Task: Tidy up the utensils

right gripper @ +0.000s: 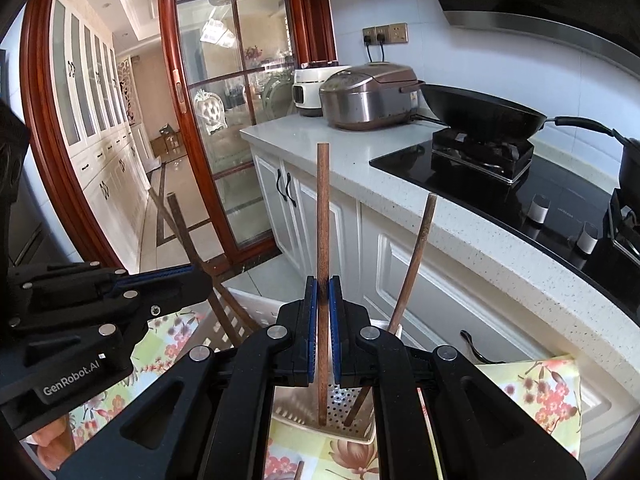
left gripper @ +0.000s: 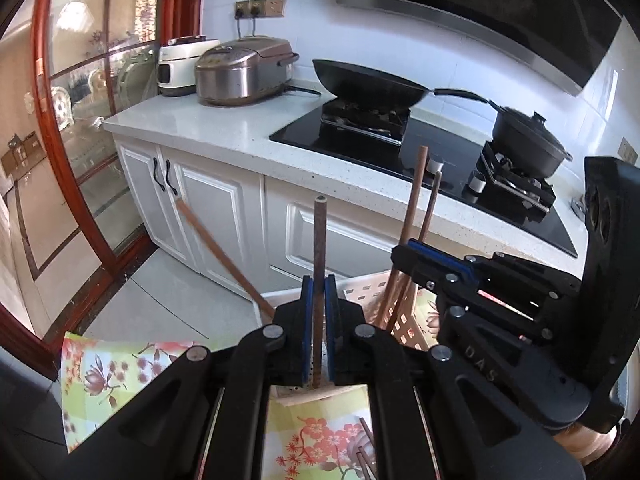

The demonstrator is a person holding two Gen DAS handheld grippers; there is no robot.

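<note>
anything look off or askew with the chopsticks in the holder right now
Yes. One chopstick in the slotted holder leans far out to the left, well off upright. Each gripper is shut on one upright chopstick.

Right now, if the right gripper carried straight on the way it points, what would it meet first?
Probably the perforated utensil basket. The right gripper, shut on an upright chopstick, points down over it, and the chopstick's lower end would reach the basket floor first. Depth is unclear.
</note>
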